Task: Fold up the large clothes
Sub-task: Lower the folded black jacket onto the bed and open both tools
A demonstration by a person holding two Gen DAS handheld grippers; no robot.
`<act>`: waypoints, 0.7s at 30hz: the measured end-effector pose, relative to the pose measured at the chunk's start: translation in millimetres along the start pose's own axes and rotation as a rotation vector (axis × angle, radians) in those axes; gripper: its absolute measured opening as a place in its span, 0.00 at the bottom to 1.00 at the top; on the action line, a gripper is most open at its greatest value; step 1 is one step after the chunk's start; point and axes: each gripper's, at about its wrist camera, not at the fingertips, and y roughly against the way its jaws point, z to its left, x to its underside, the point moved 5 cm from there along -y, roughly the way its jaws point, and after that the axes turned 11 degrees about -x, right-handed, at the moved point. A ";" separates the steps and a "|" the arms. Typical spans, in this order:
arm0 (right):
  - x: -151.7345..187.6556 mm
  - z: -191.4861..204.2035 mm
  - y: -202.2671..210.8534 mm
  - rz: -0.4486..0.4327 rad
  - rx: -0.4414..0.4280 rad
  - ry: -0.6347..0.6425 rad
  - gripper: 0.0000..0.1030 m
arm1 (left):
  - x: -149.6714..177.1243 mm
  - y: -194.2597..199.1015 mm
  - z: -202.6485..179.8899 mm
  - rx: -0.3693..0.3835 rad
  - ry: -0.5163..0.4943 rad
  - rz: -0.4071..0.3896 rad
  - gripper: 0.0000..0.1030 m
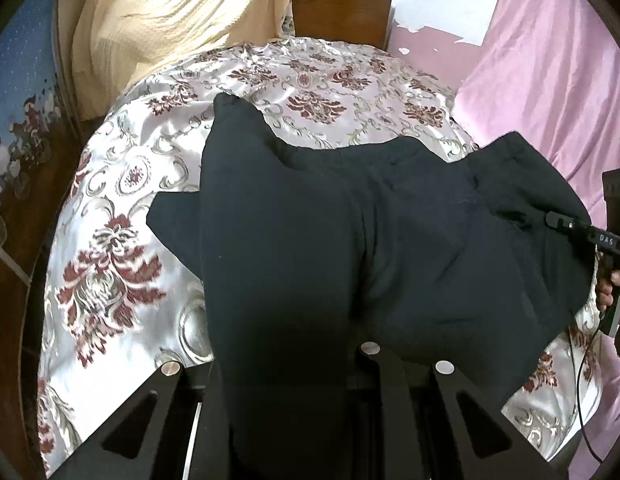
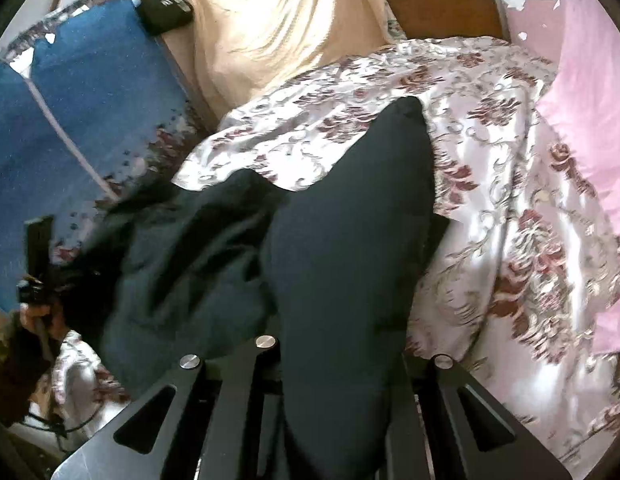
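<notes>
Where the dark garment (image 1: pixel 310 248) drapes up from the bed, its long axis runs from the grippers away toward the headboard (image 1: pixel 342 12), ending in a folded corner that points at the far end of the bed. One garment only, black or very dark navy, heavy cloth, a second layer spreading sideways toward the other hand. Two grippers, one per hand. Left gripper (image 1: pixel 294 364): jaws drawn narrow, cloth bunched between them and covering the fingertips, so it is pinching the garment. Right gripper (image 2: pixel 338 360): same, jaws nearly together, clamped on a thick fold of the garment (image 2: pixel 342 240). In the left wrist view the right gripper (image 1: pixel 562 222) shows at the right edge, biting the garment's side hem, a hand (image 1: pixel 608 292) behind it.

Surface: one bed under a shiny bedspread (image 1: pixel 122 200) with maroon floral pattern. One cream cloth (image 1: pixel 170 20) heaped at the head end. Pink sheet (image 1: pixel 558 80) to one side, blue patterned fabric (image 2: pixel 82 100) to the other. One small black bag (image 2: pixel 164 10) beside the cream cloth.
</notes>
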 end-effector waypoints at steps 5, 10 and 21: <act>11.3 -1.0 -1.9 0.016 0.028 -0.004 0.10 | 8.9 -7.8 0.3 -0.016 0.003 0.008 0.17; 20.6 -25.8 -9.7 0.024 0.049 -0.074 0.14 | 14.1 -19.6 8.0 -0.004 0.020 0.034 0.19; 48.7 -63.5 -26.2 0.018 0.105 -0.223 0.70 | 32.4 -50.7 31.6 -0.019 0.153 0.178 0.49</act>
